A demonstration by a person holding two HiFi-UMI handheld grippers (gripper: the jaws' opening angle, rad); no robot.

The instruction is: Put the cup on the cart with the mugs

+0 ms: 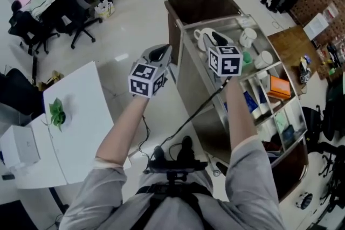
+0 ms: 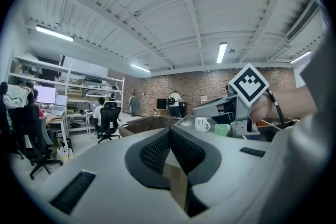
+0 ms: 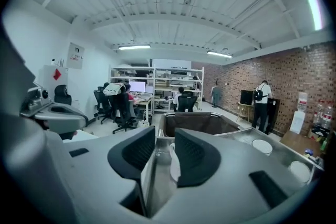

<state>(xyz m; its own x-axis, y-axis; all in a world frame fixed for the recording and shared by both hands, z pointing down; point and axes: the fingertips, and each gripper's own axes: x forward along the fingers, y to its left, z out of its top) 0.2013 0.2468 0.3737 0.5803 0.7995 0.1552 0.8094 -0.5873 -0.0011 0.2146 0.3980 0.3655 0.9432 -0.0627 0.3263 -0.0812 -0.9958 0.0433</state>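
Note:
A steel cart [image 1: 186, 35] stands ahead of me, its top tray holding white mugs [image 1: 248, 36] and a green cup [image 1: 247, 57]. My right gripper [image 1: 216, 39] hovers over the tray's near left end, right beside a white mug [image 1: 204, 36]. In the right gripper view that white mug [image 3: 172, 162] stands just past the right gripper [image 3: 164, 136], half hidden by the right jaw; the jaws stand a narrow gap apart with nothing between them. My left gripper [image 1: 161, 52] hangs left of the cart. The left gripper [image 2: 169, 131] is shut and holds nothing.
A brown bin [image 1: 199, 2] forms the cart's far end; its lower shelves hold an orange box [image 1: 280, 86] and other items. A white table [image 1: 81, 116] with a green plant [image 1: 56, 111] stands at my left. Office chairs [image 1: 70, 13] and a wooden table [image 1: 294, 46] lie beyond.

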